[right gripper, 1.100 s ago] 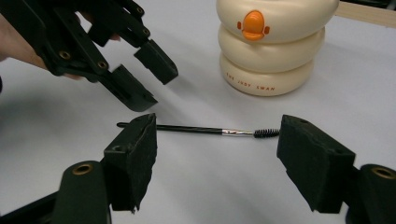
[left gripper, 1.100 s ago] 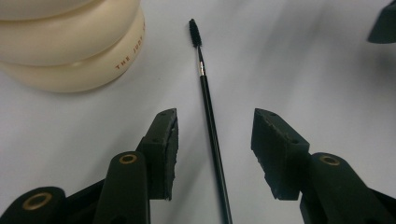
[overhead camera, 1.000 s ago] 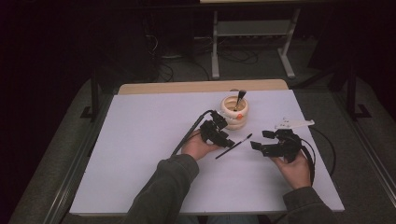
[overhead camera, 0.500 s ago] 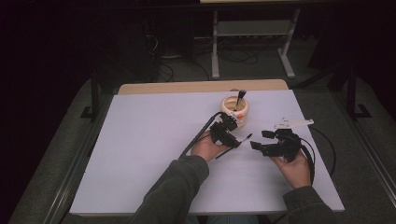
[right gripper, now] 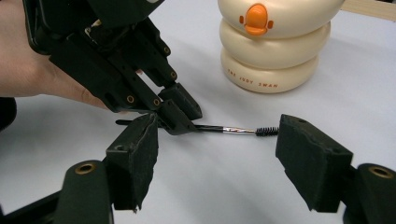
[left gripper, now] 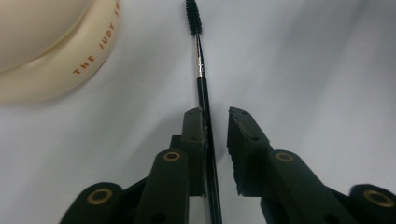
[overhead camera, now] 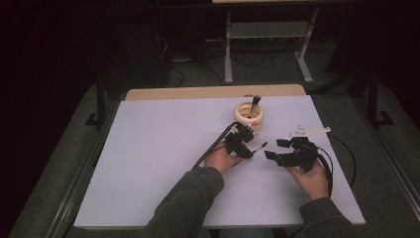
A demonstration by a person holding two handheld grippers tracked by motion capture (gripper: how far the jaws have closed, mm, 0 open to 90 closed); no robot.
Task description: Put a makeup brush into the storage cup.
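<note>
**Left tool narrows on a mascara brush beside the cream holder**

The white tabletop (overhead camera: 148, 163) carries 4 things near its far right part. Largest is the cream ringed holder (overhead camera: 249, 115), with an orange beak on its front in the right gripper view and 1 dark brush standing in its mouth. It stands just beyond the left tool and close to the brush's bristle end, so it crowds the far side of the work.

The right tool (overhead camera: 275, 148) rests well to the right of the holder, its jaws standing wide with nothing between them; in its own view they frame the brush from either side without touching it. A small white piece (overhead camera: 308, 131) lies just beyond it.

The left tool (overhead camera: 246, 148) points down at the tabletop, and its jaws have just been closing. They are now narrow around the mascara brush (left gripper: 201, 88): the handle lies against 1 pad, while a gap shows at the other, so the grip is not yet made.

The brush lies flat on the tabletop, between the 2 tools.
</note>
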